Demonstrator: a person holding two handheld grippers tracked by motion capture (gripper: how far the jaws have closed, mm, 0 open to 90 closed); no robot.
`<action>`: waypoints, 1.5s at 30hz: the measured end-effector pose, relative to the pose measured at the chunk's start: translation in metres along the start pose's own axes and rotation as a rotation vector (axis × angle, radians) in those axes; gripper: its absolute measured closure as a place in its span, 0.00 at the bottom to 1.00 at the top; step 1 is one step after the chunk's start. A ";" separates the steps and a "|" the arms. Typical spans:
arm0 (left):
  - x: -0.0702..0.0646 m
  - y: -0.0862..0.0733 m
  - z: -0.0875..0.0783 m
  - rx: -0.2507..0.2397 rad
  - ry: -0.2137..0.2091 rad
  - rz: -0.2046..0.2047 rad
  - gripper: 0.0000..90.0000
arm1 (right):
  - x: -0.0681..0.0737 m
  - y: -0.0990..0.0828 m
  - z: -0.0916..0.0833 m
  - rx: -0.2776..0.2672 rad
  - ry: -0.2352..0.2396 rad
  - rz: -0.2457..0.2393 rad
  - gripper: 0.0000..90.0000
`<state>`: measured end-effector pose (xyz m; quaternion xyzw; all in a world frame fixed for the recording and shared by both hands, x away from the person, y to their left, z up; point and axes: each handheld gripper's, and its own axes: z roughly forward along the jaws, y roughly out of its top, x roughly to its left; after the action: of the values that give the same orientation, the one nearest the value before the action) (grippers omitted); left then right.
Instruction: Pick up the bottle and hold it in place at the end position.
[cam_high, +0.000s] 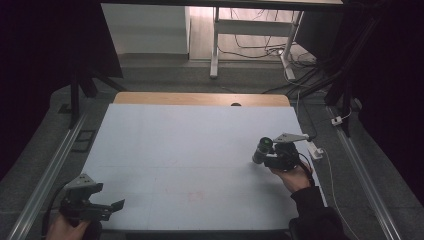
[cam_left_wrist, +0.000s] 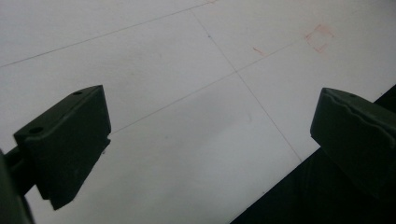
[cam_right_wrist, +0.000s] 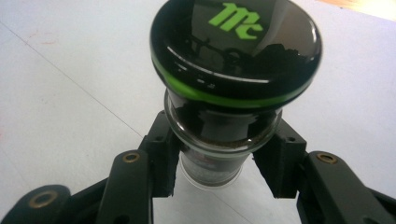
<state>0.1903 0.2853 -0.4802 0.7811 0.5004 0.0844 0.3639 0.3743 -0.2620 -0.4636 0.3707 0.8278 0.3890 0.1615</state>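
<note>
My right tongs gripped a glass spice grinder with a black, green-ringed cap by its body, near the table's right edge. My left tongs stood wide apart with nothing between them, at the near left corner.

A green "Mc" logo stands on the grinder jar's black cap.

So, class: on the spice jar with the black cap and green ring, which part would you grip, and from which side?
Grip the clear glass body just under the cap, from the side, as the right gripper does on the spice jar. The cap flares wider than the body, so pads below it probably cannot slip off upward. The glossy dome offers no flat faces.
</note>
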 end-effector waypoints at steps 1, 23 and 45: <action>0.000 0.000 0.000 0.000 0.000 0.000 0.00 | 0.002 0.001 0.000 -0.001 -0.001 -0.004 0.59; 0.000 0.000 0.000 -0.001 -0.001 -0.002 0.00 | 0.032 0.032 0.026 -0.009 0.065 -0.014 0.59; 0.000 0.000 0.000 -0.003 -0.002 -0.002 0.00 | 0.072 0.059 0.068 0.009 0.112 -0.100 0.59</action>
<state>0.1902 0.2858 -0.4802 0.7801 0.5008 0.0837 0.3657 0.3924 -0.1484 -0.4603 0.3074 0.8547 0.3967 0.1324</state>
